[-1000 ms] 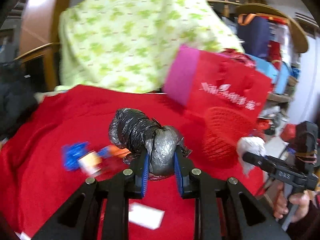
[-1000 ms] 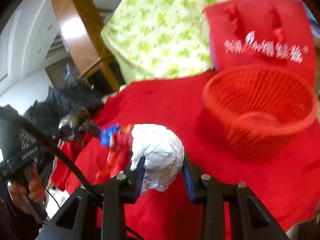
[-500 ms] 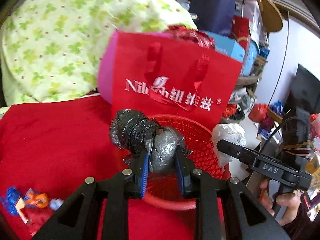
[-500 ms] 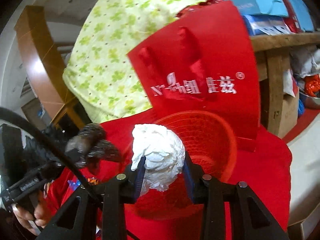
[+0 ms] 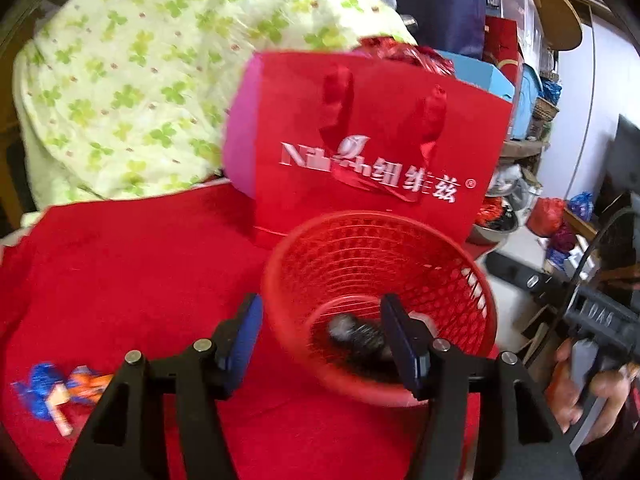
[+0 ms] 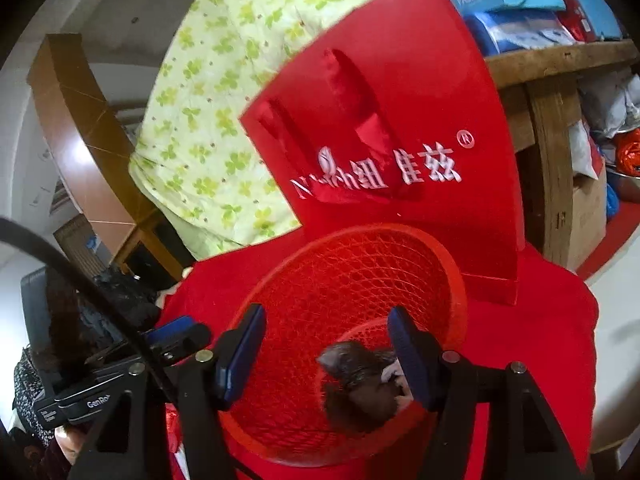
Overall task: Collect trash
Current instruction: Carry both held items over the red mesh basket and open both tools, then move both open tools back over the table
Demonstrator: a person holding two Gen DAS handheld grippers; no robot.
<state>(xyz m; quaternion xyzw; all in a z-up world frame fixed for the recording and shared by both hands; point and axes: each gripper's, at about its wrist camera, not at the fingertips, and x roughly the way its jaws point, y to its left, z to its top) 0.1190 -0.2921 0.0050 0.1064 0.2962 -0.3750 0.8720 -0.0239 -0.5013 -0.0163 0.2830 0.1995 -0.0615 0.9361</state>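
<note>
L claw (image 5: 322,336) wide open, empty, poised over red basket (image 5: 476,280): right spot for drop. R claw (image 6: 326,354) also spread wide, nothing held, above same basket. Black bag wad (image 6: 360,384) lies in basket bottom; white bit beside it. Wrappers (image 5: 60,386) on red tabletop cloth (image 5: 120,264), left of basket, uncollected. Red gift bag (image 5: 372,152) behind basket.

The left black two-finger gripper with blue pads (image 5: 325,336) is spread wide with nothing between its fingers, and in the right wrist view it (image 6: 176,334) juts in from the left side, its handle in the person's left hand (image 6: 60,446). The right black two-finger gripper with blue pads (image 6: 326,350) is likewise spread wide and holds nothing. The person's right hand (image 5: 588,396) grips its black handle at the right edge of the left wrist view.
</note>
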